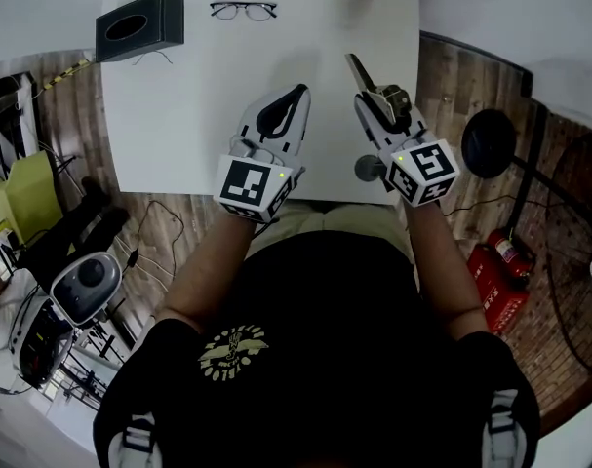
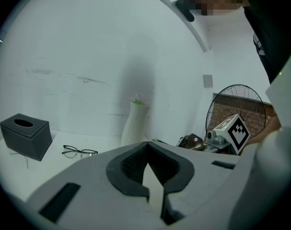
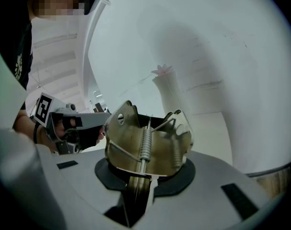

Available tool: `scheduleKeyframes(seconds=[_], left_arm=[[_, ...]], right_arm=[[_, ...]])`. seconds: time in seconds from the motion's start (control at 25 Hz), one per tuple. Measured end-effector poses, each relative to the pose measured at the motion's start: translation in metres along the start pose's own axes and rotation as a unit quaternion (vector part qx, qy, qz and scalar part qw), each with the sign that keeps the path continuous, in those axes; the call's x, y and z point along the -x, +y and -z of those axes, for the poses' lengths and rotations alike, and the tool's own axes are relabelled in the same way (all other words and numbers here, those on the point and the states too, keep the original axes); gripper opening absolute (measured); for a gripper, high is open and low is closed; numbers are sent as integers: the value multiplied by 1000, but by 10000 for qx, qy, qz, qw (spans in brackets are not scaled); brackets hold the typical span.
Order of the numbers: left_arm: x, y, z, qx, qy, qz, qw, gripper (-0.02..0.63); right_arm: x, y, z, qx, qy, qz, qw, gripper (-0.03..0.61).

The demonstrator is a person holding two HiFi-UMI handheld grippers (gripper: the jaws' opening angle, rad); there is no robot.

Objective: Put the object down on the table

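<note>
The right gripper point(image 1: 377, 103) holds the metal tool point(image 1: 371, 82): its jaws stand narrow, clamped on the tool's lower end, and the sprung head point(image 3: 147, 137) sticks out ahead of them. The tool's long axis runs on along the gripper, away from the person, tilted slightly down over the near right part of the table point(image 1: 227, 115). I judge it is not yet resting on the bare surface below. The left gripper point(image 1: 294, 97) hangs beside it, jaws together and empty.
</note>
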State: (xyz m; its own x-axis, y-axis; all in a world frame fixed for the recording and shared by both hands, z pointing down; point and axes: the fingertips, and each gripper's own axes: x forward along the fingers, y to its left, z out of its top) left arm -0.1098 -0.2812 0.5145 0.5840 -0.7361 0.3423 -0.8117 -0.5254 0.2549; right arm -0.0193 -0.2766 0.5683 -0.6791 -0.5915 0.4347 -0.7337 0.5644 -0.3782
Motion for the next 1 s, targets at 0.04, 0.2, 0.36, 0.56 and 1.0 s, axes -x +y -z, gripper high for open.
scheduleKeyframes(seconds=[0.04,0.2,0.36,0.56,1.0], left_arm=[[-1,0,2,4,20,1,10000,8],[-5,0,13,-11,126,7,9999,8],[-7,1,28,26,251,25,9997,8],[-17,2,47,64,449,52,9990,8],[-20,-13,63,78,708,192,9973,8]], right_arm=[[-4,-1,5,21,68,-17,10000,86],[-15,-7,27,-108,326,-56,9994,86],[-22,-12,48,-247,524,-30,9983,86],[-38,-18,69,-311,800,-119,9962,86],[-51,-37,98,-701,1306,33,9890,97]])
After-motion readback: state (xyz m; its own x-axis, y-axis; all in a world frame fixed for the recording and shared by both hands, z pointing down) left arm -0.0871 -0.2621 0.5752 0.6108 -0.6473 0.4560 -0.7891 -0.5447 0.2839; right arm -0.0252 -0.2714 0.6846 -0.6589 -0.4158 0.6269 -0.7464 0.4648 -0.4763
